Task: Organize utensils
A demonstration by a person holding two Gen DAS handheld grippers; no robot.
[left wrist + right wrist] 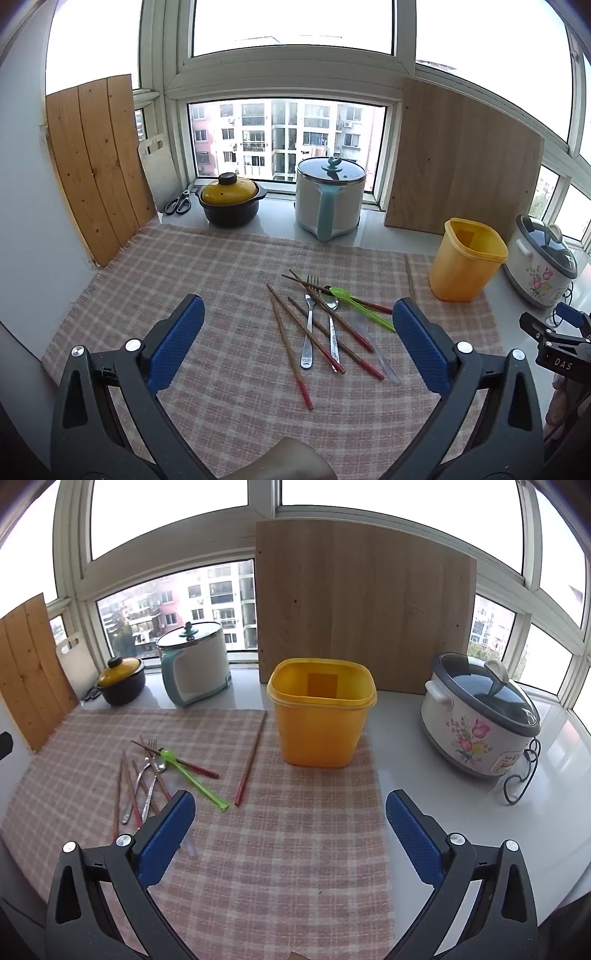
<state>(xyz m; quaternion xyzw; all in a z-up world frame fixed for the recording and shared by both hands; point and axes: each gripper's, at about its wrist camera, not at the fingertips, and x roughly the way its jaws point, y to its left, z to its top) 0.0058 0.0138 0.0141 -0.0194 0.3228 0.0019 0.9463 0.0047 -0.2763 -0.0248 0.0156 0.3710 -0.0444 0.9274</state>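
A loose pile of utensils lies on the checked cloth (229,266): several red-tipped chopsticks (291,354), a metal fork (308,332), a metal spoon (332,328), a green plastic spoon (364,308) and a clear plastic one (380,354). My left gripper (297,321) hovers open just short of the pile, nothing between its blue pads. A yellow tub (320,712) stands empty on the cloth's far right. My right gripper (290,814) is open above bare cloth in front of the tub. One chopstick (252,755) lies apart, left of the tub. The pile (147,779) sits at the right wrist view's left.
Along the windowsill stand a yellow-lidded dark pot (231,201), a white-and-teal cooker (330,195), scissors (179,203) and wooden boards (461,162). A flowered rice cooker (480,723) with a black cord (521,775) sits right of the tub on the white counter (406,768).
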